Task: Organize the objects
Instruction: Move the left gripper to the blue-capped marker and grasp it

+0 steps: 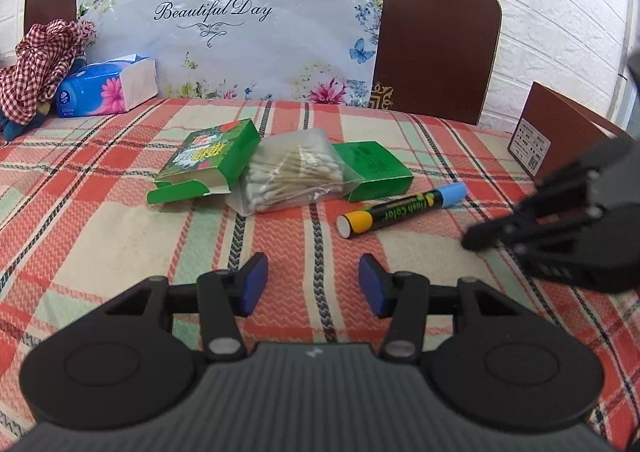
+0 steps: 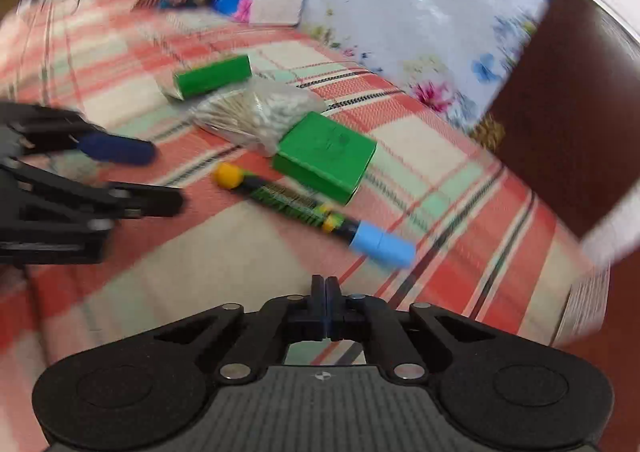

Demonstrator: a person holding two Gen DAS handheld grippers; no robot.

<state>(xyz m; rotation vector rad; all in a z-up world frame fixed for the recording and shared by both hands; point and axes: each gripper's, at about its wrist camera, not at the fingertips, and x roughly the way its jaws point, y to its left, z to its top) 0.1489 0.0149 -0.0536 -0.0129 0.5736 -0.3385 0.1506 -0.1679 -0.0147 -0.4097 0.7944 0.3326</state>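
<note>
On the plaid cloth lie an opened green box (image 1: 208, 160) (image 2: 212, 77), a clear bag of cotton swabs (image 1: 292, 172) (image 2: 256, 112), a second green box (image 1: 374, 170) (image 2: 326, 156) and a black marker with a blue cap and orange end (image 1: 402, 210) (image 2: 312, 210). My left gripper (image 1: 313, 280) is open and empty, short of the objects; it shows at the left of the right wrist view (image 2: 160, 176). My right gripper (image 2: 325, 284) is shut and empty, just short of the marker's blue cap; it shows at the right of the left wrist view (image 1: 480, 238).
A blue tissue pack (image 1: 108, 88) (image 2: 260, 2) and a checked cloth (image 1: 40, 64) lie at the back left. A floral "Beautiful Day" sheet (image 1: 240, 32) covers the brown headboard (image 1: 436, 48). A brown box (image 1: 560, 132) sits at the right edge. The right wrist view is motion-blurred.
</note>
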